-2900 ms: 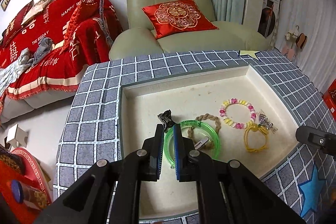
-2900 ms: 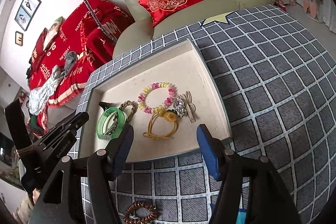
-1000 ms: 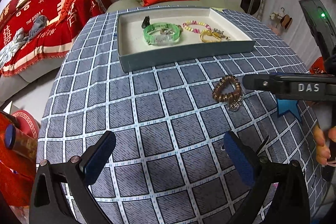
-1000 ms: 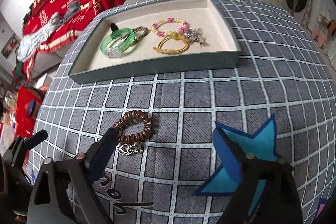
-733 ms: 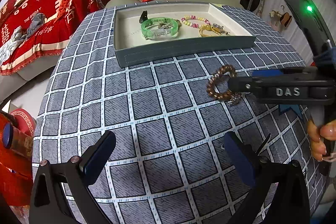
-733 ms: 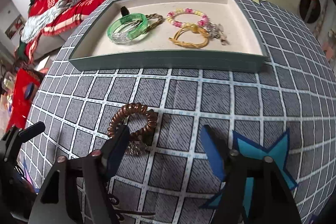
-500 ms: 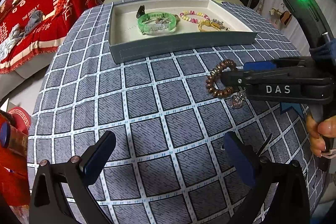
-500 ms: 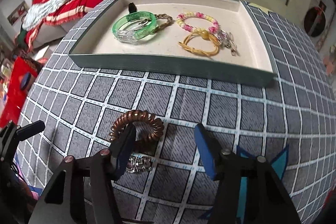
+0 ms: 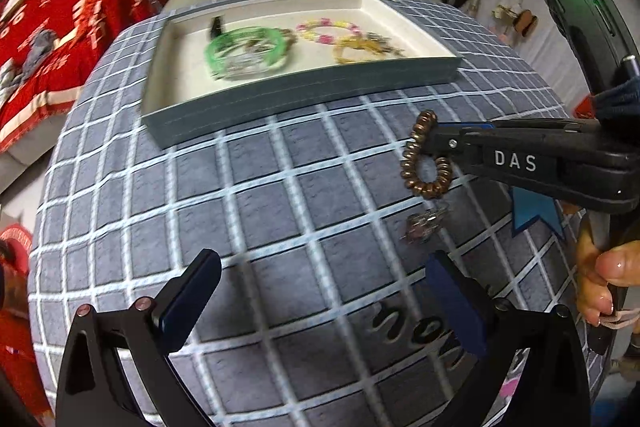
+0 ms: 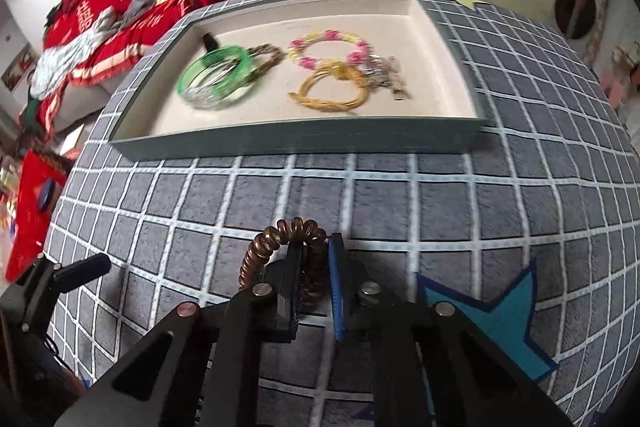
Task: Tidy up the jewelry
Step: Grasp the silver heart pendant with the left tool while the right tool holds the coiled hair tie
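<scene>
R gripper [image 10: 316, 279] points steeply down at the table, its jaws having just been closing; they now stand nearly together, clamped on one side of the brown coil bracelet [image 10: 280, 251]. Rest of the coil loops out to the left of the pads. In the left wrist view the same gripper comes in from the right edge, lying about level across the frame w/ "DAS" on its body; the bracelet [image 9: 424, 163] hangs at its tip, and a small metal charm [image 9: 424, 227] dangles below it, blurred. Whether the bracelet is touching the cloth or just above it can't be told. The person's right hand [image 9: 604, 279] wraps the handle low at the right edge, fingers curled round it.

L gripper [image 9: 320, 299] also tilts down toward the table, jaws wide apart, nothing between them; only grid-pattern tablecloth [image 9: 240, 195] under the pads. It sits near the bracelet, to its left and closer to the table's near edge.

Tray [image 10: 296, 143] lies further back on the table, well apart from both grippers. Inside: green bangle [image 10: 216, 79] at left w/ a braided band [image 10: 266, 59] just beside it, pink-yellow bead bracelet [image 10: 328, 47] in the middle, yellow cord band [image 10: 332, 91] in front of that, and a silver cluster [image 10: 384, 71] at right, touching the beads & cord. A blue star patch [image 10: 496, 319] shows on the cloth, right of the R gripper.
</scene>
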A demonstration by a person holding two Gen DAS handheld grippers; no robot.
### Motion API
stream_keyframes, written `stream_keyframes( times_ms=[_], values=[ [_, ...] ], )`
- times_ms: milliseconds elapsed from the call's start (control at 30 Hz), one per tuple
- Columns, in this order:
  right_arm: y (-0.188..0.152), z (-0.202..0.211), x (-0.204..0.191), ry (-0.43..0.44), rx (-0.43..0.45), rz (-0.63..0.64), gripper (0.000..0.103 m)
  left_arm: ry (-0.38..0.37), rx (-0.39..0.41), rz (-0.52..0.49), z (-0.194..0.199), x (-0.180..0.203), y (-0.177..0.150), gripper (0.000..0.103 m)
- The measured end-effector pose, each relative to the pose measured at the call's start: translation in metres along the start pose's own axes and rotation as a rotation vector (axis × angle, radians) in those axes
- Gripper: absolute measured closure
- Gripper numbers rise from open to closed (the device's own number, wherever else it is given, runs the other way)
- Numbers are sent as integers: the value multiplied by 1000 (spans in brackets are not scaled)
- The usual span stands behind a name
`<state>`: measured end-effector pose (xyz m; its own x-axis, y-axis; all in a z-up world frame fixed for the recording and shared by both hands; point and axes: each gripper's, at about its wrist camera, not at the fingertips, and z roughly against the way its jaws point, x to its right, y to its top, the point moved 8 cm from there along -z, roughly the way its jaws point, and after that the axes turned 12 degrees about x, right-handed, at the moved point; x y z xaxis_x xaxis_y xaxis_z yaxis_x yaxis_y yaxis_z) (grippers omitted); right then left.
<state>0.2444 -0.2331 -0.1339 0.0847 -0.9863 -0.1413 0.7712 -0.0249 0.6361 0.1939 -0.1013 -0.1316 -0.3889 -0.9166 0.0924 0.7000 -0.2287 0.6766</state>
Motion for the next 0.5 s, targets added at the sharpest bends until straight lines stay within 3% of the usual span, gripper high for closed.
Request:
stream_keyframes(
  times_ms=[267,400,467,500],
  values=[
    [7,12,22,9,27,-82,89,-48,-9,-103,-17,34,6,7],
    [9,17,26,12,35,-98,89,-67,3,-157,-17,46,8,23],
    [10,18,28,14,38,-108,89,-76,16,-181,-16,50,9,37],
    [10,19,28,16,39,-114,89,-87,19,-188,-15,52,10,52]
  ],
)
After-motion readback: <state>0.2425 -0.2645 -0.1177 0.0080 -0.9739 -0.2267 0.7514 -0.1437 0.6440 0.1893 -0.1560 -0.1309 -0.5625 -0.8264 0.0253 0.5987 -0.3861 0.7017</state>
